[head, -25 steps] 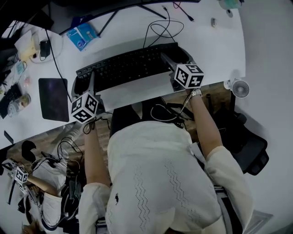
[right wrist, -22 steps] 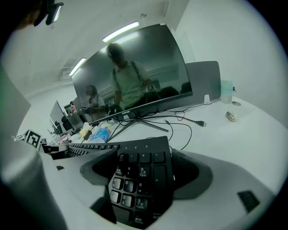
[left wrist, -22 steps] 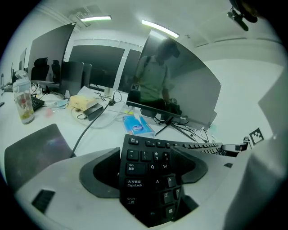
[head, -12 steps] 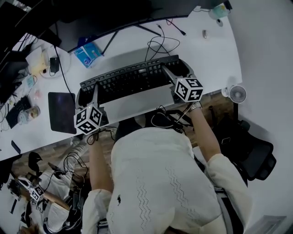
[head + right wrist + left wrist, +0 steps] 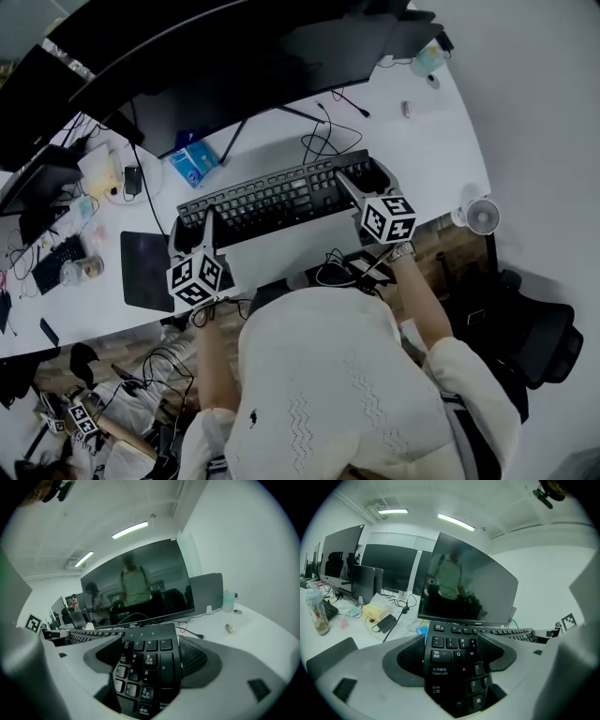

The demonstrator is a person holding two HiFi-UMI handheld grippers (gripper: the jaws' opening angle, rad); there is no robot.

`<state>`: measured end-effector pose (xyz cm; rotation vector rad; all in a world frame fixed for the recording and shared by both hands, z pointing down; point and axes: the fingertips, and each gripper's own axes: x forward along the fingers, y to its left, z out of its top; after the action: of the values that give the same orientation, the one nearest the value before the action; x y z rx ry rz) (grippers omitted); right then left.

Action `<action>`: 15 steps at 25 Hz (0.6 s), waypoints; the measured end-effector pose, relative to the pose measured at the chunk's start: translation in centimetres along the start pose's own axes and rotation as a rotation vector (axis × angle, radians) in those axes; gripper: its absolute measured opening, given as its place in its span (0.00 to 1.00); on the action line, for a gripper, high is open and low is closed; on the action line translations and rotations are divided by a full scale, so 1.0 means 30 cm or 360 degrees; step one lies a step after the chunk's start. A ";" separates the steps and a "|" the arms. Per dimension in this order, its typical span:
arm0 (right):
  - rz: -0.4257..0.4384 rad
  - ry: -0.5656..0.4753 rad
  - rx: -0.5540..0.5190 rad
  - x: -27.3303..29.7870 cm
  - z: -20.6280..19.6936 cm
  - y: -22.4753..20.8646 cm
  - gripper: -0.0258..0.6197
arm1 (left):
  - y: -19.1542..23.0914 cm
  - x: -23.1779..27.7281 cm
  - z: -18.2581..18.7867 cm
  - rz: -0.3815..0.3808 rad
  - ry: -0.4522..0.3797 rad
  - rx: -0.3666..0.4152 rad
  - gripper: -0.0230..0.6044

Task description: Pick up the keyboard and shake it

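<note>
Item: keyboard (image 5: 277, 199), black, full length, pale legends on the keys, number block at its right end. Location: over the front part of the white desk (image 5: 441, 122), just before the foot of the dark monitor (image 5: 234, 56); whether it rests on the desk or is clear of it cannot be told. Held at both ends: left gripper (image 5: 194, 223) clamped across the left short edge, right gripper (image 5: 361, 180) clamped across the right short edge, each pair of jaws closed onto the board. Orientation: long axis runs left to right across the desk, right end slightly farther from the person; keys face up, top row toward the monitor. Head view only: the whole span, a dark mouse pad (image 5: 145, 270) to the left, a small fan (image 5: 483, 217) beyond the desk's right edge. Left gripper view only: Tab, Caps Lock, Shift, Q and A keys between the jaws, and a bottle (image 5: 316, 613) far left. Right gripper view only: number keys between the jaws, and a small metal object (image 5: 229, 628) on the desk.
</note>
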<state>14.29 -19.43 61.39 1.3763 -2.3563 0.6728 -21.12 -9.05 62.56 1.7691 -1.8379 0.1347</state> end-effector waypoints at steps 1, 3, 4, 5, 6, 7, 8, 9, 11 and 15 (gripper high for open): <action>-0.0002 -0.0009 -0.0002 -0.007 0.009 0.001 0.61 | -0.006 -0.003 0.010 -0.0005 -0.0006 0.0002 0.56; -0.0004 -0.0032 -0.0005 -0.022 0.028 0.003 0.61 | -0.017 -0.012 0.031 -0.0014 -0.0024 0.0011 0.56; -0.0004 -0.0045 -0.0005 -0.028 0.038 0.003 0.61 | -0.024 -0.016 0.042 -0.0017 -0.0035 0.0018 0.56; -0.0004 -0.0058 -0.0006 -0.034 0.048 0.003 0.61 | -0.030 -0.019 0.054 -0.0020 -0.0047 0.0024 0.56; -0.0003 -0.0072 -0.0008 -0.040 0.058 0.003 0.61 | -0.035 -0.022 0.065 -0.0025 -0.0058 0.0029 0.56; -0.0002 -0.0084 -0.0009 -0.044 0.068 0.003 0.61 | -0.040 -0.024 0.075 -0.0031 -0.0067 0.0035 0.56; -0.0002 -0.0094 -0.0010 -0.048 0.077 0.004 0.61 | -0.044 -0.026 0.086 -0.0036 -0.0074 0.0040 0.56; -0.0003 -0.0104 -0.0010 -0.051 0.085 0.005 0.61 | -0.047 -0.027 0.096 -0.0038 -0.0081 0.0046 0.56; -0.0004 -0.0120 -0.0008 -0.056 0.102 0.005 0.61 | -0.055 -0.029 0.118 -0.0039 -0.0093 0.0059 0.56; -0.0002 -0.0152 -0.0013 -0.073 0.135 0.009 0.61 | -0.071 -0.043 0.152 -0.0038 -0.0123 0.0069 0.56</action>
<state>14.93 -19.96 56.85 1.4359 -2.4283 0.6091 -20.68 -10.23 57.51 1.8495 -1.8802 0.0989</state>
